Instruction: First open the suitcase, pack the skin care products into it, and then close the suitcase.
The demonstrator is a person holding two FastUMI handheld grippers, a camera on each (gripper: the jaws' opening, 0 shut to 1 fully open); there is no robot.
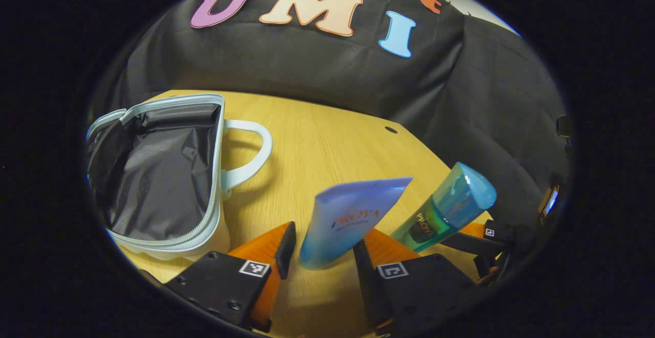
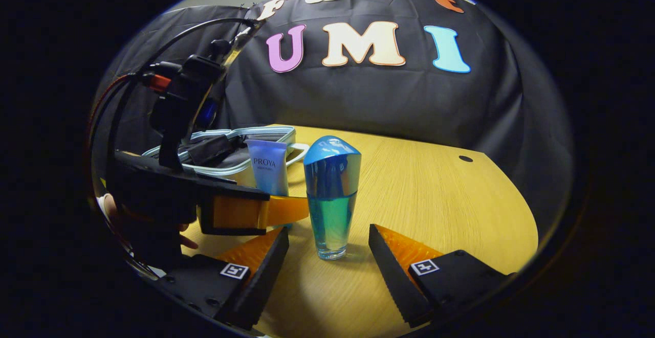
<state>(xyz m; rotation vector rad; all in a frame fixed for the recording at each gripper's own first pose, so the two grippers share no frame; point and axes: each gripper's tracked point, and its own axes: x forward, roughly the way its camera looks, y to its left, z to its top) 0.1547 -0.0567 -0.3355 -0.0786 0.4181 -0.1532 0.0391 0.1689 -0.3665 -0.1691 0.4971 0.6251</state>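
Observation:
The small white suitcase [image 1: 164, 174] lies unzipped on the wooden table [image 1: 327, 138], its grey lining showing. A blue tube [image 1: 348, 220] stands on its cap between the fingers of my left gripper [image 1: 323, 246], which is open with a thin gap on each side. A teal bottle [image 2: 331, 195] with a blue cap stands upright between the wide-apart fingers of my right gripper [image 2: 328, 235], also open. In the right gripper view the left gripper [image 2: 256, 210] reaches in from the left around the tube [image 2: 268, 166], with the suitcase [image 2: 266, 134] behind it.
The black cloth wall runs close behind the table [image 2: 435, 189]. A small round hole [image 2: 465, 158] sits near the far right edge. A hand [image 2: 110, 205] holds the left gripper at the left. Bare wood lies to the right of the bottle.

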